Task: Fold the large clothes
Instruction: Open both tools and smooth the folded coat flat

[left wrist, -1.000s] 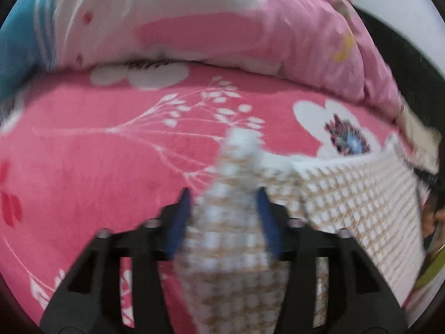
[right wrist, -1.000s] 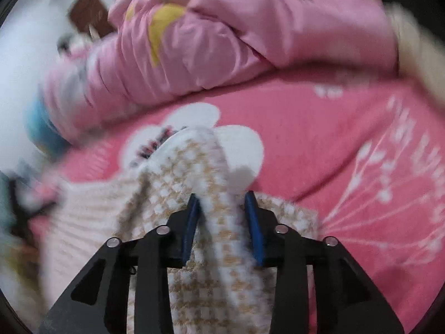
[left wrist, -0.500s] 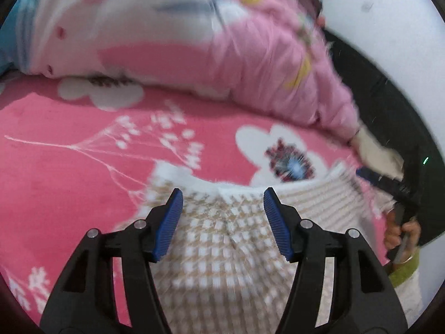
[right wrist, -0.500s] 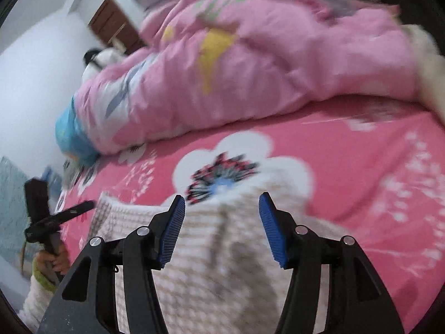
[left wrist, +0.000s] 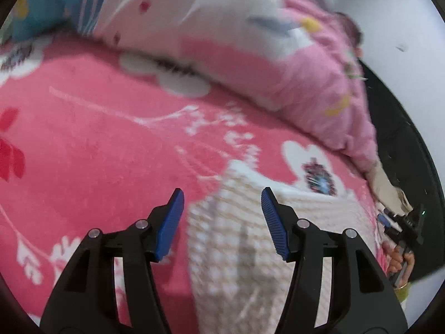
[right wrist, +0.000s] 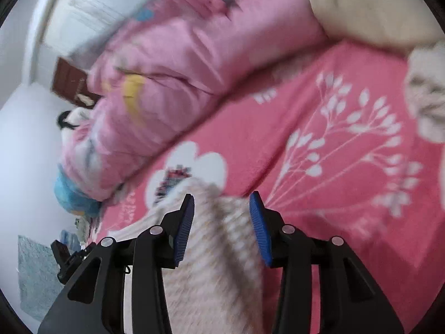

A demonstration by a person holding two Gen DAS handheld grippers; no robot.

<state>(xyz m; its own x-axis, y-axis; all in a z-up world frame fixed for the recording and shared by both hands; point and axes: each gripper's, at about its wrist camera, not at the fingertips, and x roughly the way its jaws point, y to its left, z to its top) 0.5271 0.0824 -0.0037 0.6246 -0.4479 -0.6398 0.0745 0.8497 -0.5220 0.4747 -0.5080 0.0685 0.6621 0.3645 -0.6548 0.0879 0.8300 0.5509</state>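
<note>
Presently: cream-and-tan checked knit garment (left wrist: pixel 236 250) lies on the pink floral fleece blanket (left wrist: pixel 83 153) | left gripper (left wrist: pixel 222 222) jaws closing, pads clear of the cloth between them | right gripper (right wrist: pixel 221 225) jaws closing over a knit fold, contact unclear | left view alone shows a hand (left wrist: pixel 400 258) on the other tool | right view alone shows a brown door (right wrist: pixel 71 83).

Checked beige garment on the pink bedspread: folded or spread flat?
Folded, as far as shown: the checked garment lies doubled, an upper edge overlapping a lower layer; its near part is out of frame.
</note>
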